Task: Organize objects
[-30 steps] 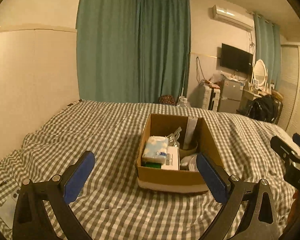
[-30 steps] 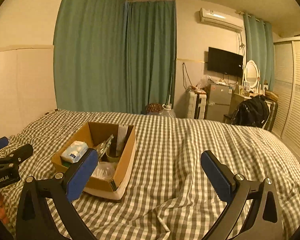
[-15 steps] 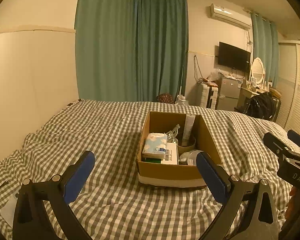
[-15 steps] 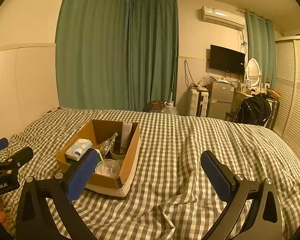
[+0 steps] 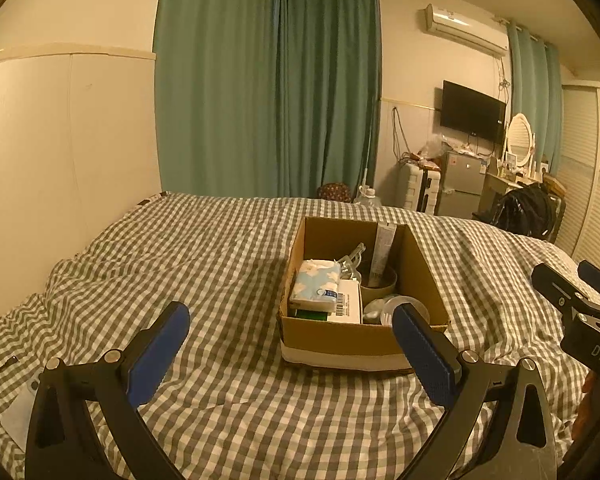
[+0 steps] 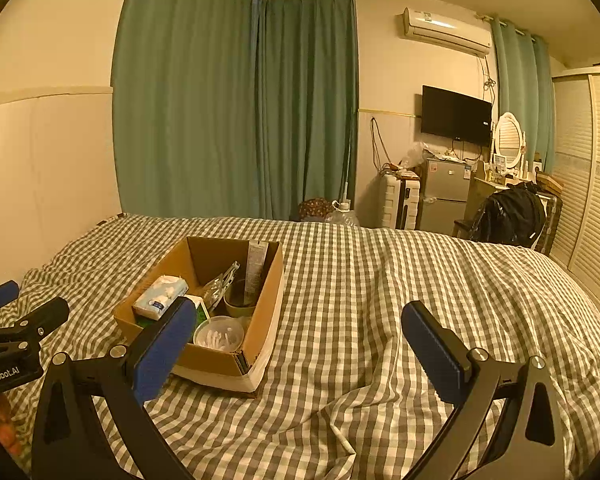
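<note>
Cardboard box (image 5: 364, 342) sits mid-bed on the checked bedspread (image 5: 204, 264), open-topped. Inside: tissue pack (image 5: 315, 285) near-left, tube (image 5: 382, 249) upright in a cup (image 5: 378, 284) at the far right. Judgement: pack soft and light, pinch across its short sides; tube likely slippery. Left tongs (image 5: 290, 346) and right tongs (image 6: 296, 344) both spread wide, empty, hovering near.

Bed (image 5: 204, 264) w/ grey-white checked cover, rumpled, folds esp. toward near edge on the right. Cardboard box (image 5: 360, 340) sits directly on it, approx mid-bed, a bit nearer the near edge than the far one, open top, white band round its base. At near left corner: pale flat item w/ thin dark cable (image 5: 4, 384), lying on the cover; can't tell what it is.
</note>
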Motion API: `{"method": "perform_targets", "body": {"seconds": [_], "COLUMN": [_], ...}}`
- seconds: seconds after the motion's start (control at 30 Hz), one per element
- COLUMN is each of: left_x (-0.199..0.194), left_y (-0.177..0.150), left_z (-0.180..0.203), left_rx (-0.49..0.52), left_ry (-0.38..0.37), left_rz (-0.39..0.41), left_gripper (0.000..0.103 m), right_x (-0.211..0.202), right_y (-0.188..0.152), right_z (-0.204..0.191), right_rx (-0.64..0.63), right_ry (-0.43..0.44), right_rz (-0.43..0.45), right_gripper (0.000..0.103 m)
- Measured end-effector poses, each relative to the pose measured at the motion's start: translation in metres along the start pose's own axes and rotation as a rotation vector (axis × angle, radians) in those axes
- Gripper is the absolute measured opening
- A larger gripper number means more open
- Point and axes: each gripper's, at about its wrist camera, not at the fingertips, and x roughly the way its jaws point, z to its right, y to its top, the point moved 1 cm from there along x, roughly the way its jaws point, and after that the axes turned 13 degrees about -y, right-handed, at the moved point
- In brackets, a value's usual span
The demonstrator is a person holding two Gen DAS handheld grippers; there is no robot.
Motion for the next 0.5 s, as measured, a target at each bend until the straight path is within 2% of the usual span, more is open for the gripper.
{"method": "perform_targets", "body": {"seconds": [0.5], "left_x": [-0.0008], "left_y": [-0.0013], "left_z": [-0.0001], "left_rx": [-0.004], "left_ry": [0.005], "left_rz": [-0.004], "left_gripper": [0.103], "right_x": [0.0004], "right_y": [-0.0001], "right_z": [0.0012], "right_rx": [0.006], "right_ry": [0.002], "right_rz": [-0.006], "right_gripper": [0.103]}}
